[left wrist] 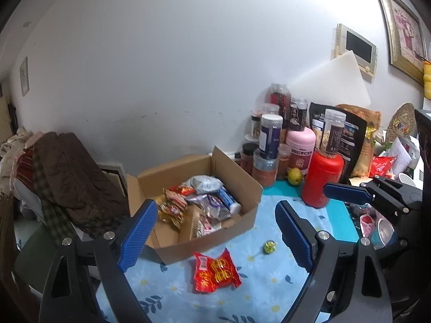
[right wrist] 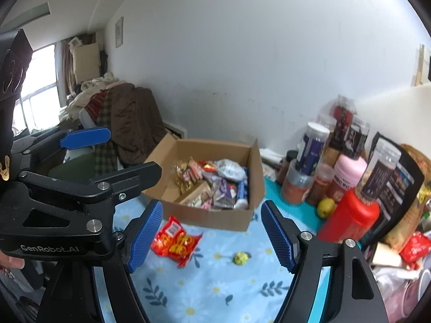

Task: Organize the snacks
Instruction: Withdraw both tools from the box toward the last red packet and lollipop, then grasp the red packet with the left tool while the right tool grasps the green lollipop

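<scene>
1. Done so far, as it looks: the open brown cardboard box at the far left of the counter, which is covered in a light-blue cloth with a daisy print, already holds a heap of wrapped snacks — gold, red, purple and silvery packets, plus a white-and-blue tube against its right wall. I judge most of the sorting to be finished.

2. Left to do: two loose items lie on the counter outside the box. A crinkled red foil snack packet with yellow lettering lies flat just in front of the box's near wall. A small round sweet in gold-green foil sits to the right of it, apart from both packet and box.

3. The left hand-held gripper is released: its blue ribbed fingers stand wide, with nothing between them. It hangs above the near counter, the red packet lying below the gap, untouched.

4. The right hand-held gripper is likewise released and empty, poised over the same patch of counter; the red packet sits near its left finger and the sweet lies below the gap.

5. The cluster of jars, bottles and pouches at the far right, with a small yellow-green fruit at its foot, stands outside the box; whether any of it belongs to the task I cannot tell.

6. Judgement: roughly two pick-ups remain.
</scene>
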Action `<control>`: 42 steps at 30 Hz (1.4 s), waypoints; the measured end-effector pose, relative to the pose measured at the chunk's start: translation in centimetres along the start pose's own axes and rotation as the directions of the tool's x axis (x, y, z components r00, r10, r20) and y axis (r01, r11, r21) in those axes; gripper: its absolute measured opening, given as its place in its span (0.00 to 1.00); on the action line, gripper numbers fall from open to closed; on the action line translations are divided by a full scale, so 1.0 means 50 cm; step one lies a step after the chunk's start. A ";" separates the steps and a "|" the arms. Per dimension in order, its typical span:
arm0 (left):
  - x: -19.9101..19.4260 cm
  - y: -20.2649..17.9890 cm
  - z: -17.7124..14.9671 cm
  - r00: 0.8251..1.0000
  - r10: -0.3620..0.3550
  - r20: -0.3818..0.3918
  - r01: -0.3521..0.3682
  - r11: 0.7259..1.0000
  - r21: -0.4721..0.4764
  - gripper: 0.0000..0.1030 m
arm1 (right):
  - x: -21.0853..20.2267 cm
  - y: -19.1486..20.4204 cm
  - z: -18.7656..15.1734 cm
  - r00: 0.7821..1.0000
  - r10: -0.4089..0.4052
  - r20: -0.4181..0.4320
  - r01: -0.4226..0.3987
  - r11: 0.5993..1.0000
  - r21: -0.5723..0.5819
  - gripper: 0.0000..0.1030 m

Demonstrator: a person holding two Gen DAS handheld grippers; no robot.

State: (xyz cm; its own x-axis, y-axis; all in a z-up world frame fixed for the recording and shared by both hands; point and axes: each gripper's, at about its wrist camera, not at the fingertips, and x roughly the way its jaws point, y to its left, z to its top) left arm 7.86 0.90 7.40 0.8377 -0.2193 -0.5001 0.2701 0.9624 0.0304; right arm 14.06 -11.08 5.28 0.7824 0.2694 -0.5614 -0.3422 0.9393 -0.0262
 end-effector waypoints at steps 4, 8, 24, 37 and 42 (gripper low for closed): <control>0.017 -0.004 -0.024 0.999 -0.012 -0.030 0.012 1.000 -0.002 0.87 | 0.015 0.000 -0.025 1.000 0.004 -0.024 -0.003 1.000 0.010 0.74; 0.037 -0.001 -0.047 0.998 -0.007 -0.063 0.006 1.000 -0.011 0.87 | 0.035 0.001 -0.048 0.999 0.013 -0.048 -0.013 1.000 0.011 0.74; 0.146 0.010 -0.149 0.981 -0.041 -0.192 0.021 0.994 -0.105 0.87 | 0.140 -0.011 -0.139 0.985 0.042 -0.168 -0.038 0.999 0.032 0.74; 0.269 0.047 -0.219 0.950 -0.018 -0.313 -0.031 0.988 -0.151 0.87 | 0.222 -0.077 -0.193 0.967 0.029 -0.251 -0.002 0.994 0.107 0.74; 0.309 0.063 -0.235 0.932 -0.090 -0.352 0.014 0.977 -0.213 0.87 | 0.249 -0.098 -0.210 0.960 0.005 -0.281 0.031 0.992 0.122 0.74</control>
State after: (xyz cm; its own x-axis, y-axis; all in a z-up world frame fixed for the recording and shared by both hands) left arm 16.09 2.42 -10.40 0.5892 -0.2345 -0.7732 0.1747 0.9713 -0.1614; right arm 20.03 -14.54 -10.28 0.6028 0.2032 -0.7716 -0.2516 0.9661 0.0578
